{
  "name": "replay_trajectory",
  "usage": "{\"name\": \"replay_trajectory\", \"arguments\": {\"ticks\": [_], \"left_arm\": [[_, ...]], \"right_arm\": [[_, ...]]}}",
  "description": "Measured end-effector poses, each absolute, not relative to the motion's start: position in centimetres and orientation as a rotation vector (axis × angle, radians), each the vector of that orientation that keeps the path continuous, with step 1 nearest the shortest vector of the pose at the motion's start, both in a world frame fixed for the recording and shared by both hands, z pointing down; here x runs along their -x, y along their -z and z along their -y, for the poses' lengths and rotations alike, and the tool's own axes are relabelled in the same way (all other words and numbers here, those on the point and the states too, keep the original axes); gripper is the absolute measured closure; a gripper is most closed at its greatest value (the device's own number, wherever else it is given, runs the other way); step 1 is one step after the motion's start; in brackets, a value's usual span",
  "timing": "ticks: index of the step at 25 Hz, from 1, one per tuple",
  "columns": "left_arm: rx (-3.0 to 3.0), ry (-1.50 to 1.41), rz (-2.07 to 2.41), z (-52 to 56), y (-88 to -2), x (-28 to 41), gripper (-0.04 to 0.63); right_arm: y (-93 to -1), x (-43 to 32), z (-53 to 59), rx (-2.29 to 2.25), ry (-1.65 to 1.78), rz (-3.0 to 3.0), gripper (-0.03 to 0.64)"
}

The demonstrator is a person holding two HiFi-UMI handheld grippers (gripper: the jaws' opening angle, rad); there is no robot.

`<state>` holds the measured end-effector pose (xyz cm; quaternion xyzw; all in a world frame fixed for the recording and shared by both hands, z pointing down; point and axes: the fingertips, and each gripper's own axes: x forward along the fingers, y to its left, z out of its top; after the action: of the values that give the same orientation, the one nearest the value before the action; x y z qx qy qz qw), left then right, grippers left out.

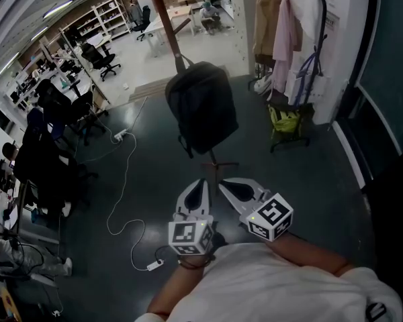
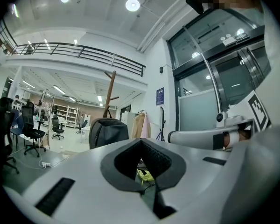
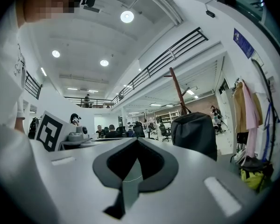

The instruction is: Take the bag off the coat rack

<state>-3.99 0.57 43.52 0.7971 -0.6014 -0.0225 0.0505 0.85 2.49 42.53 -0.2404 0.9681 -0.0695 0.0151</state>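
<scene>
A black backpack (image 1: 201,109) hangs from the brown wooden coat rack (image 1: 162,15), above the dark floor straight ahead of me. Both grippers are held low and close to my body, short of the bag and touching nothing. My left gripper (image 1: 197,188) is shut and holds nothing; my right gripper (image 1: 230,185) beside it is also shut and holds nothing. In the left gripper view the backpack (image 2: 108,132) shows just past the closed left gripper (image 2: 141,141), with the rack pole (image 2: 111,90) behind it. In the right gripper view the backpack (image 3: 196,134) hangs to the right of the right gripper (image 3: 137,140).
Coats hang on a garment rack (image 1: 281,25) at the right, with a yellow-green bag (image 1: 285,121) below them. A white cable and power strip (image 1: 123,136) lie on the floor at the left. Office chairs (image 1: 97,56) and desks stand further left. A glass wall (image 1: 389,66) runs along the right.
</scene>
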Motion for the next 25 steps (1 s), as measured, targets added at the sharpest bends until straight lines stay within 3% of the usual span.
{"name": "replay_trajectory", "arguments": {"ticks": [25], "left_arm": [[-2.508,0.060,1.655,10.7,-43.8,12.5,0.594]], "right_arm": [[-42.1,8.9,8.5,0.831,0.239,-2.983,0.629]]}}
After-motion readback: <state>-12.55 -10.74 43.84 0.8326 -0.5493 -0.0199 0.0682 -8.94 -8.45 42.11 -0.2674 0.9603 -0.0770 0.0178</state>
